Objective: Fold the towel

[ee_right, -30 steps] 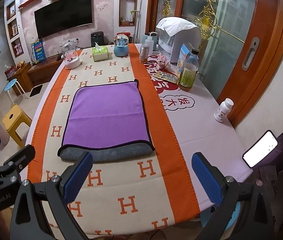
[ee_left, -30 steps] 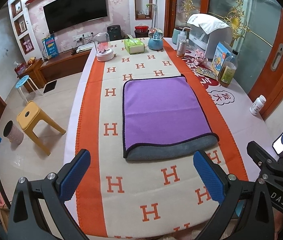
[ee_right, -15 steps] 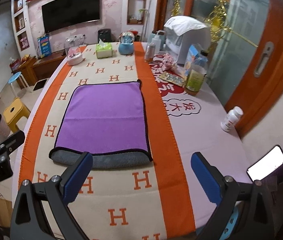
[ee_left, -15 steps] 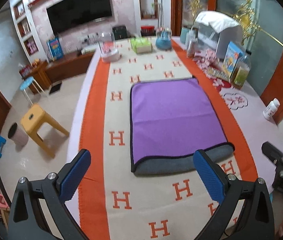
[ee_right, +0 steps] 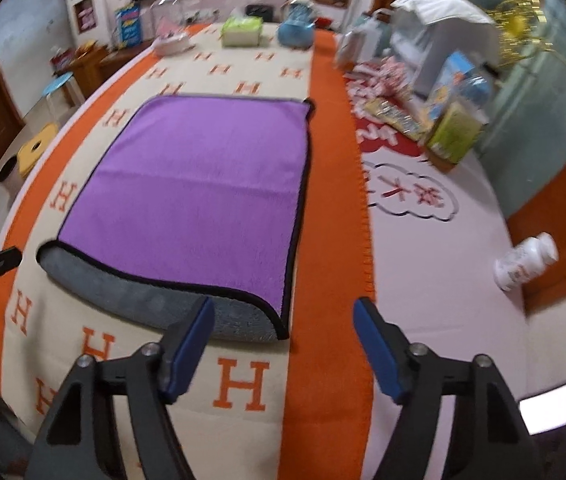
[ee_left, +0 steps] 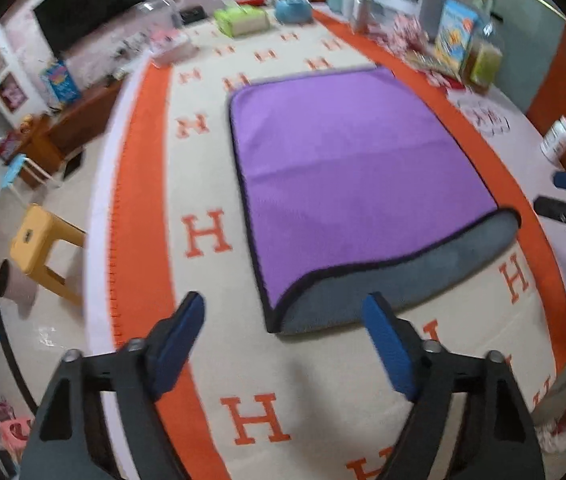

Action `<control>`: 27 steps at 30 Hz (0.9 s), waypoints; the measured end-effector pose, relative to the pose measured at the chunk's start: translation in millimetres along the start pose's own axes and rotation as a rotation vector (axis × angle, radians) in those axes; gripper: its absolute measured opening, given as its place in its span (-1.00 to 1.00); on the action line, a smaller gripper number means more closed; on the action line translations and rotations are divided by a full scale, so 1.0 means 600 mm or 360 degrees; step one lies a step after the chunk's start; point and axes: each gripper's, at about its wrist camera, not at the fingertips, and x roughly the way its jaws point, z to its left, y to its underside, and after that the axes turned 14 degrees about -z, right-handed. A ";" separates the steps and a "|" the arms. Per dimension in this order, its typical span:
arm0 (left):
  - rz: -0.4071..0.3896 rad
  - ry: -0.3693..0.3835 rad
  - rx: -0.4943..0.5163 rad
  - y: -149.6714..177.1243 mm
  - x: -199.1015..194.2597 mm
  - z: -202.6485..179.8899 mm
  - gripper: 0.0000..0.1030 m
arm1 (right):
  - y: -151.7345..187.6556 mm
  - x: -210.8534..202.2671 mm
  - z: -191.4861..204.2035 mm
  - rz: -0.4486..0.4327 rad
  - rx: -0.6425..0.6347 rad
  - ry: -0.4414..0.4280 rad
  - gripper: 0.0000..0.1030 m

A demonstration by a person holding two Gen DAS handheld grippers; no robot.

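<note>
A purple towel (ee_left: 355, 160) lies flat in the middle of the bench (ee_left: 523, 148), on an orange-and-cream cloth (ee_left: 143, 184) patterned with the letter H. Its near edge is turned up slightly, showing the grey underside, which gives each tool a lip to catch. The left gripper (ee_left: 285, 344) hangs just short of the near left corner, at about 12 o'clock from its tips, jaws spread wide and holding nothing. The right gripper (ee_right: 283, 340) hangs in the same way before the near right corner, jaws likewise spread and empty, the grey flap lying just beyond its left finger. Judged from this pairing, one tool to each near corner, the likely aim is to lift both together and carry the edge away toward 12 o'clock for a straight fold. A pill bottle (ee_right: 525, 262) lies at 3 o'clock, well clear. Boxes and jars crowd the far end of the bench, apart from the towel.
</note>
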 end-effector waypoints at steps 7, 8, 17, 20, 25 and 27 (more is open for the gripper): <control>0.0146 0.0224 -0.0108 0.006 0.064 0.026 0.14 | 0.008 0.053 -0.021 0.0117 -0.0071 -0.0241 -0.05; 0.0153 0.0247 -0.0095 0.006 0.068 0.027 0.14 | 0.010 0.061 -0.024 0.0136 -0.0094 -0.0267 -0.06; 0.0178 0.0365 0.0025 -0.002 0.084 0.019 -0.05 | 0.014 0.094 -0.018 0.0242 -0.0146 -0.0503 -0.25; 0.0196 0.0394 0.0073 -0.005 0.089 0.014 -0.11 | 0.014 0.097 -0.012 0.0258 -0.0159 -0.0550 -0.35; 0.0231 0.0436 0.0114 -0.007 0.099 0.016 -0.11 | 0.014 0.104 -0.009 0.0289 -0.0164 -0.0593 -0.36; 0.0251 0.0447 0.0114 -0.006 0.103 0.018 -0.18 | 0.014 0.108 -0.010 0.0302 -0.0154 -0.0606 -0.36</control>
